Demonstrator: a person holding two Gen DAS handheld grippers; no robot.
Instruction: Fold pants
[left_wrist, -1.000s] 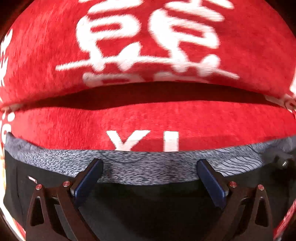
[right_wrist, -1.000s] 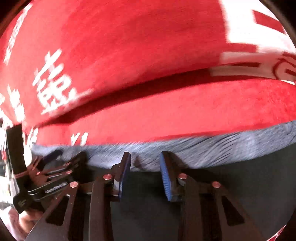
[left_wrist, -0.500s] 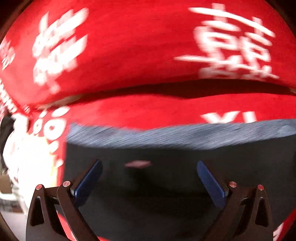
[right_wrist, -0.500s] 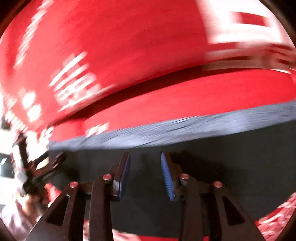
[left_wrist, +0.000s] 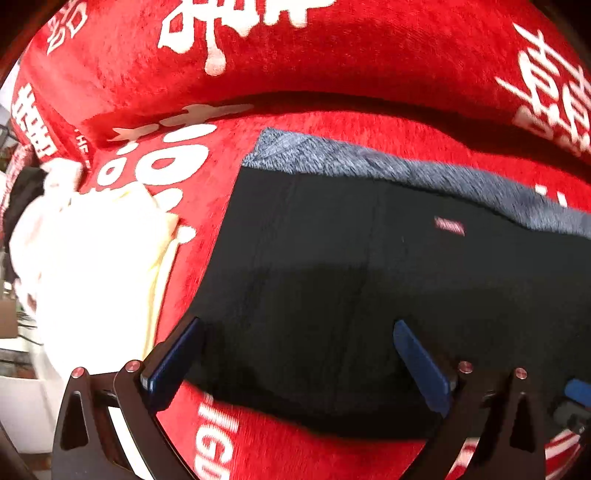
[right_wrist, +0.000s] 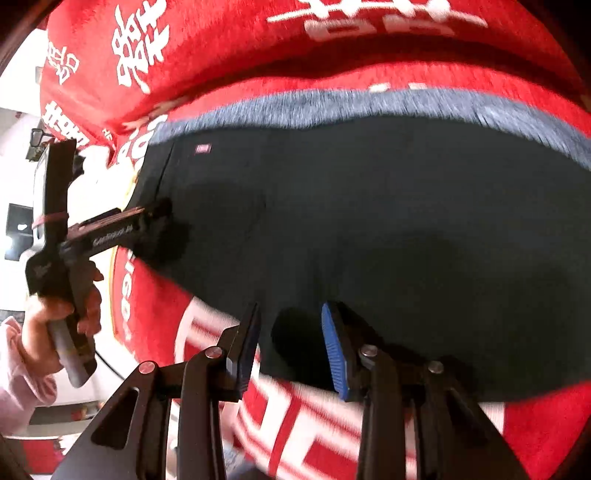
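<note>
Both grippers have drawn back from the heathered grey waistband, so far more of the flat black smooth-knit pants now shows, near edge included. The pants lie spread on the plush red blanket with white printed characters; left of them sits a crumpled white cloth. The left gripper hovers over their near left part, blue-padded fingers spread wide, nothing between them. The grey waistband runs along their far edge. The right gripper hangs at their near hem, fingers narrowly parted, as before.
</note>
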